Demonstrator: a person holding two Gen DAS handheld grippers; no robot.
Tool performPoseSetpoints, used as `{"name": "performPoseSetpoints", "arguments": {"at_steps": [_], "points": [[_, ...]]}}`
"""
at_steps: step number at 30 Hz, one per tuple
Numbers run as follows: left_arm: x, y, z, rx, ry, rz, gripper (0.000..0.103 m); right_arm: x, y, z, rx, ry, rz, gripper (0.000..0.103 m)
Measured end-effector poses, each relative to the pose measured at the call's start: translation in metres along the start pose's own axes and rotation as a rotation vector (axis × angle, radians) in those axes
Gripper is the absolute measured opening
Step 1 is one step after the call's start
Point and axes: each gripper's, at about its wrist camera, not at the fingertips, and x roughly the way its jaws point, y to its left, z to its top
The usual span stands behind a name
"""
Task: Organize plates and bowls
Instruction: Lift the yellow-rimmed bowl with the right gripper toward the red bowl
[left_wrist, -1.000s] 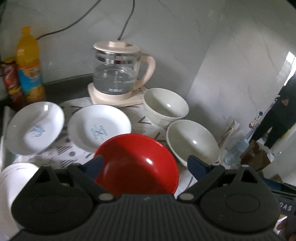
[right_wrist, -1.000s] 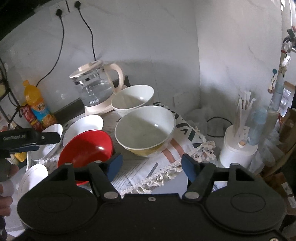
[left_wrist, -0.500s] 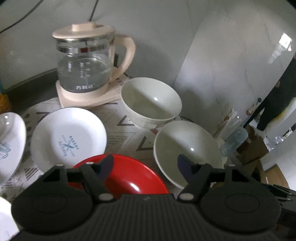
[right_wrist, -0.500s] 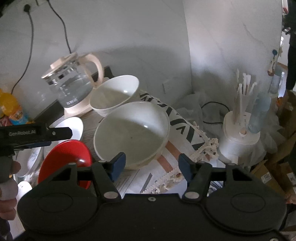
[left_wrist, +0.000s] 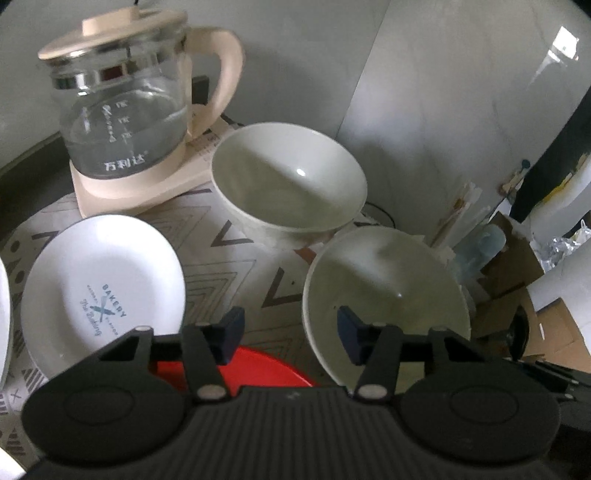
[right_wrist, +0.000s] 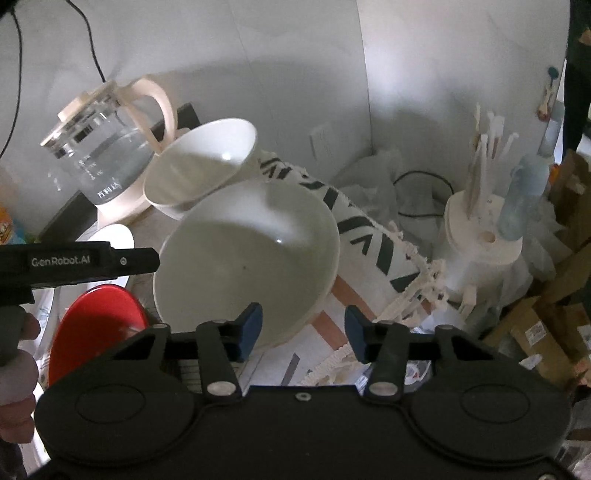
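Now both my hands angle down over the nearer pale bowl (right_wrist: 247, 258) on the counter's patterned cloth (left_wrist: 221, 254). My right fingers (right_wrist: 301, 328) are closing, half spread, with its near rim between them but not yet pinched. My left fingers (left_wrist: 290, 332) are closing too, straddling the opposite rim, pads clear. The right hand looks nearer. A second bowl (left_wrist: 290, 181) lies just beyond, touching it.
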Motion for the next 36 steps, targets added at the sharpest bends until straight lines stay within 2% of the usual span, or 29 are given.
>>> {"name": "performPoseSetpoints", "arguments": {"at_steps": [5, 12, 16, 21, 36], "points": [[0.015, 0.0, 0.002, 0.016, 0.043, -0.009, 0.036, 0.011, 0.001, 0.0, 0.021, 0.032, -0.018, 0.037], [0.033, -0.002, 0.005, 0.051, 0.097, -0.026, 0.026, 0.025, 0.006, 0.003, 0.035, 0.043, -0.046, 0.026], [0.039, -0.007, 0.005, 0.07, 0.112, -0.056, 0.015, 0.029, 0.007, 0.003, 0.036, 0.031, -0.069, 0.022], [0.034, -0.01, 0.001, 0.064, 0.107, -0.046, 0.015, 0.021, 0.01, 0.003, 0.028, 0.01, -0.084, 0.02], [-0.033, -0.007, -0.011, -0.059, -0.019, -0.036, 0.014, -0.027, 0.02, 0.005, -0.062, -0.086, -0.014, 0.02]]}}
